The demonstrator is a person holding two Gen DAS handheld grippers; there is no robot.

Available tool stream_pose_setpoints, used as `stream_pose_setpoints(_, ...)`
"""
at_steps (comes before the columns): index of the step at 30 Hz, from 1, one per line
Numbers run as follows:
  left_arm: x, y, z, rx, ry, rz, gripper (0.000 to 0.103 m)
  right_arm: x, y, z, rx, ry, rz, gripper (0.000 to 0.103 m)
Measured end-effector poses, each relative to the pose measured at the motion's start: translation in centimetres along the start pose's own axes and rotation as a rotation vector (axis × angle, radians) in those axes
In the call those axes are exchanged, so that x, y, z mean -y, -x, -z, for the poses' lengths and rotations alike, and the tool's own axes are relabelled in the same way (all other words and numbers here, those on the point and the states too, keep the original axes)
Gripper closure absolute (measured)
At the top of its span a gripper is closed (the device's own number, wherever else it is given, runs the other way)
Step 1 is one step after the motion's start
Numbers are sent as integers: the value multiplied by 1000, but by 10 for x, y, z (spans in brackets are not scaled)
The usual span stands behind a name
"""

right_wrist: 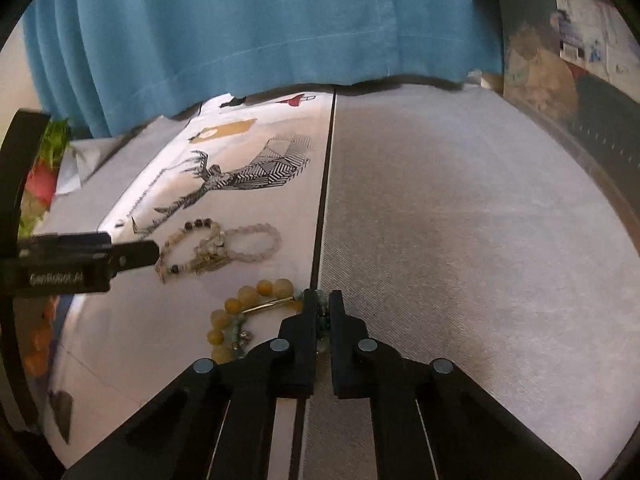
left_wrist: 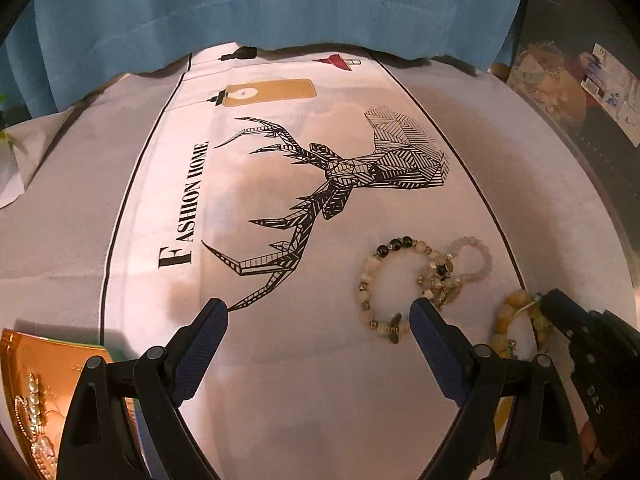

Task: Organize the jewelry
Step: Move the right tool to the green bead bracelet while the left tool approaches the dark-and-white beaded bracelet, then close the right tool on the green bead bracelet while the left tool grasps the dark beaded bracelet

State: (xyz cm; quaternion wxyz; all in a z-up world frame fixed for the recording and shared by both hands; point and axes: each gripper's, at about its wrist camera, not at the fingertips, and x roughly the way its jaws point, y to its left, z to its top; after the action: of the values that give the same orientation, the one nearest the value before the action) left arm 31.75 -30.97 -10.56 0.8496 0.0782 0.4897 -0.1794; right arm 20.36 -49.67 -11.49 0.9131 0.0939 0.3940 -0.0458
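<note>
Three bracelets lie on a white cloth with a deer print (left_wrist: 360, 168). A cream one with dark beads (left_wrist: 366, 280) (right_wrist: 188, 240) tangles with a pale pink bead loop (left_wrist: 480, 256) (right_wrist: 260, 244). My left gripper (left_wrist: 318, 312) is open above the cloth, and its right finger (left_wrist: 424, 316) is next to the cream bracelet. My right gripper (right_wrist: 322, 300) (left_wrist: 560, 308) is shut on the yellow bead bracelet (right_wrist: 256, 300) (left_wrist: 506, 320); small greenish beads show between its fingers.
A gold tray (left_wrist: 24, 360) holding sparkly pieces sits at the lower left. A blue curtain (left_wrist: 280, 8) hangs behind the table. Grey textured cloth (right_wrist: 460, 240) spreads to the right. Clutter and packets (left_wrist: 580, 80) sit past the table's right edge, and green and red items (right_wrist: 44, 172) at the far left.
</note>
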Motion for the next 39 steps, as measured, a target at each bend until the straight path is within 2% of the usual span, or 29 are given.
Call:
stream_pose_setpoints(4, 2, 0, -5, 11, -2, 1, 13, 13, 22, -5, 51, -49, -17, 98)
stream_pose_setpoints(7, 5, -3, -10, 18, -11, -6, 13, 24, 35, -12, 90, -57, 12, 98)
stream_pose_setpoints(9, 8, -7, -12, 10, -25, -14, 13, 33, 32, -12, 76, -62, 67, 98)
stream_pose_setpoints(12, 11, -17, -14, -8, -55, -47, 13, 50, 12, -5, -16, -71, 179, 97)
stream_pose_setpoints(16, 9, -27, -14, -34, -59, -60, 12, 59, 15, 3, -2, -50, 276, 94)
stream_pose_setpoints(18, 7, -29, -15, -34, -46, -50, 12, 63, 14, 4, -21, -65, 255, 85)
stream_pose_setpoints(20, 7, -30, -16, -41, -43, -45, 12, 67, 15, 6, -31, -84, 222, 66)
stream_pose_setpoints(27, 6, -22, -21, -14, -33, -25, 12, 60, 29, 5, 34, -66, 188, 60)
stream_pose_setpoints(30, 10, -31, -21, -42, -63, -59, 11, 55, 18, 8, -24, -36, 207, 58)
stream_pose_setpoints(31, 10, -31, -20, -26, -64, -55, 15, 53, 14, 9, -26, -31, 193, 54)
stream_pose_setpoints(33, 10, -30, -18, -25, -64, -28, 26, 48, 12, 10, -26, -5, 214, 54)
stream_pose_setpoints(34, 13, -28, -18, -19, -77, -15, 44, 48, 12, 10, -26, -4, 213, 58)
stream_pose_setpoints(35, 21, -25, -17, -9, -127, 12, 82, 48, 13, 11, -23, -5, 200, 74)
stream_pose_setpoints(36, 29, -24, -16, -14, -169, 31, 95, 45, 13, 10, -19, 10, 192, 90)
stream_pose_setpoints(37, 37, -23, -14, -22, -216, 21, 96, 42, 13, 11, -21, 22, 199, 97)
stream_pose_setpoints(39, 45, -20, -9, -34, -260, 31, 97, 39, 12, 10, -22, 38, 204, 97)
